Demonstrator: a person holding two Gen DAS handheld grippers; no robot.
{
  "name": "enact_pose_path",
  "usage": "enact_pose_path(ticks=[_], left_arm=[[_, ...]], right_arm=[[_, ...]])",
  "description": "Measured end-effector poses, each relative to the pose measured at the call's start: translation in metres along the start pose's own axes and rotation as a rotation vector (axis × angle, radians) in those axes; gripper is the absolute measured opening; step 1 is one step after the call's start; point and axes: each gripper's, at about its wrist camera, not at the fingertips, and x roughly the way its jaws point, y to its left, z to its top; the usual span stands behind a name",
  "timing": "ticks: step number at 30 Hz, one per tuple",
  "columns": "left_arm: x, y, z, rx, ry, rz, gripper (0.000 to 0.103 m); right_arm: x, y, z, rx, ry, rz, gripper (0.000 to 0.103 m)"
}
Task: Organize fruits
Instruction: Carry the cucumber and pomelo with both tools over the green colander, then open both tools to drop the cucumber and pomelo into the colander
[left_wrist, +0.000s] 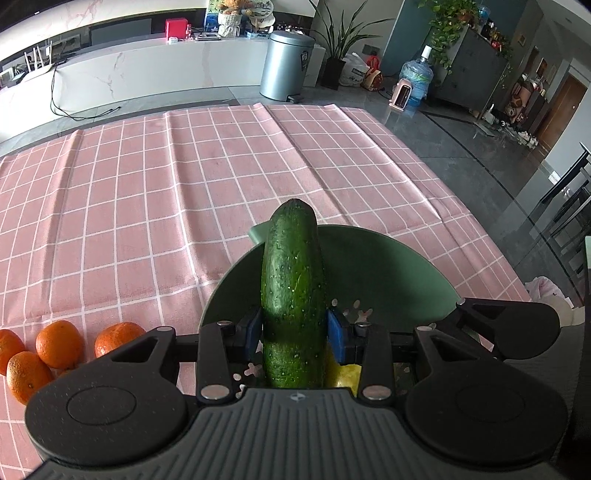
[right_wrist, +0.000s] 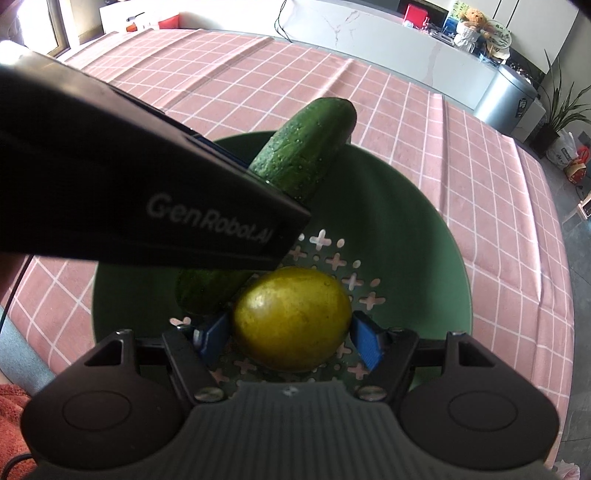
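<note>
Pinched between my left gripper (left_wrist: 294, 325) jaws, the cucumber (left_wrist: 293, 295) hangs over the green colander (right_wrist: 424, 236) while my right gripper (right_wrist: 291, 334) jaws pinch the lemon (right_wrist: 291, 317) inside it; crowded together, either could knock the other's fruit loose, I judge.

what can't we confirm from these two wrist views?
- Left wrist view: cucumber lower end hidden behind left gripper; the fifth orange cut by the frame edge.
- Right wrist view: colander left side hidden by the left gripper; contact of lemon with the floor unclear.
</note>
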Motion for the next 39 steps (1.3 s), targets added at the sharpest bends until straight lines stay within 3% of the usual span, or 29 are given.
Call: enact_pose_path(ticks=[11, 15, 20, 28, 39], left_arm=[[0.005, 0.008, -0.006, -0.019, 0.027, -0.002, 0.043], [0.001, 0.008, -0.005, -0.025, 0.02, 0.004, 0.051], [-0.017, 0.005, -0.005, -0.008, -0.021, 0.013, 0.056], [-0.064, 0.003, -0.012, 0.052, -0.097, 0.035, 0.059], [-0.134, 0.027, -0.04, 0.175, -0.163, 0.129, 0.059]], right_arm=[[-0.003, 0.006, 0.009, -0.013, 0.016, -0.015, 0.068], [-0.01, 0.009, 0.014, -0.011, -0.003, -0.055, 0.079], [-0.022, 0.014, 0.018, 0.0, -0.02, -0.074, 0.08], [-0.054, 0.035, 0.009, 0.081, -0.166, -0.131, 0.081], [-0.077, 0.075, -0.014, 0.296, -0.386, -0.032, 0.086]])
